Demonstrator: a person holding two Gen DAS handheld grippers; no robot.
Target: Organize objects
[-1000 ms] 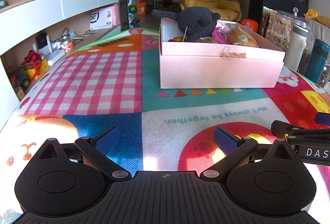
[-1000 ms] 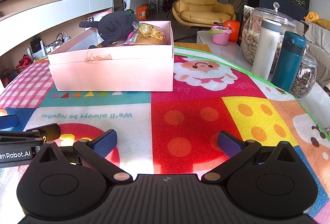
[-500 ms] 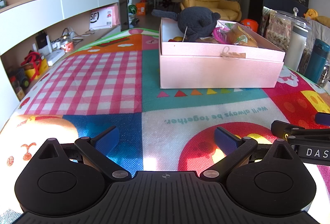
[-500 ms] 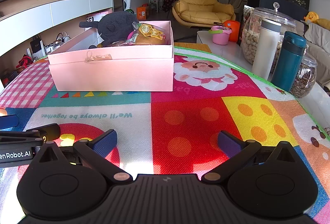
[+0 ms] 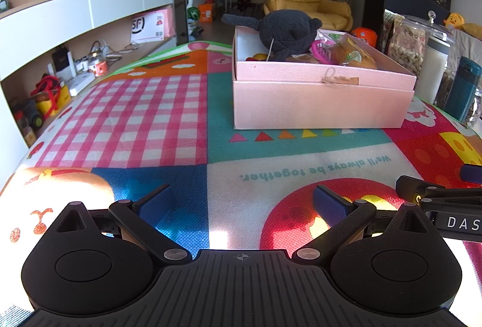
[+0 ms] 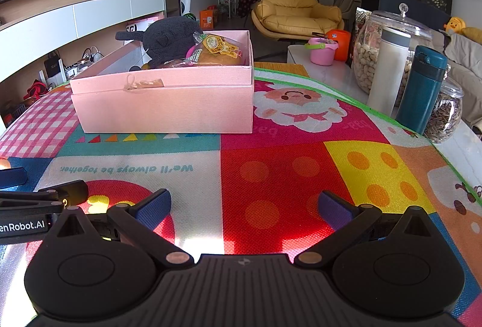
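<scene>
Left wrist view: your left gripper [image 5: 241, 200] and right gripper [image 6: 242, 203] sat wide and empty, the box [image 5: 319, 99] far ahead, already filled. Approach level, slowly.

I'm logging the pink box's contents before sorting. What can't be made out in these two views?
- Bottom of the pink cardboard box: both views, hidden by its front wall.
- Items under the dark grey plush toy: covered by it and the yellow snack packet.
- Paper tag on the box: print too small.
- Right claw: left view shows only one arm, cut off by the edge.
</scene>
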